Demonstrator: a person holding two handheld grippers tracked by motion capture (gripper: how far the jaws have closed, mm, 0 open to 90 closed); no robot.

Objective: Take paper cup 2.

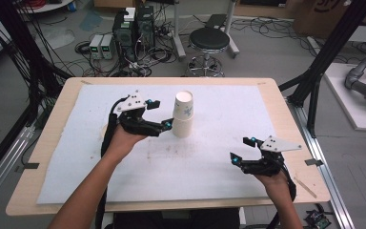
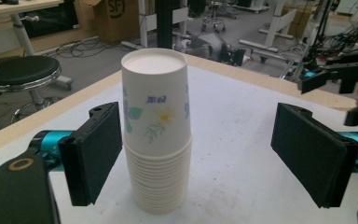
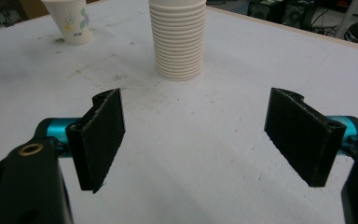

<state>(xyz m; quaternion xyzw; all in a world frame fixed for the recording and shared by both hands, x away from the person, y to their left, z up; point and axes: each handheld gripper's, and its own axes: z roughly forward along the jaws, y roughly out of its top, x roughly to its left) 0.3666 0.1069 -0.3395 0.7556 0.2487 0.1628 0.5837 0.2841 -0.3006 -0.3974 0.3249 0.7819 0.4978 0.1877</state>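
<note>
The left gripper stands wide, its jaws either side of the cup stack, pads apart from it. The top cup's blue print is unreadable. The right gripper is spread wide on nothing.

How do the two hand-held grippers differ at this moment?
The left gripper is at the stack of paper cups, which stands between its jaws, close beside one pad; the right gripper is well apart from the stack, with bare white mat between its jaws. The left one is near the table's middle, the right one near the front right corner. Both are black and teal, open wide and gripping nothing.
</note>
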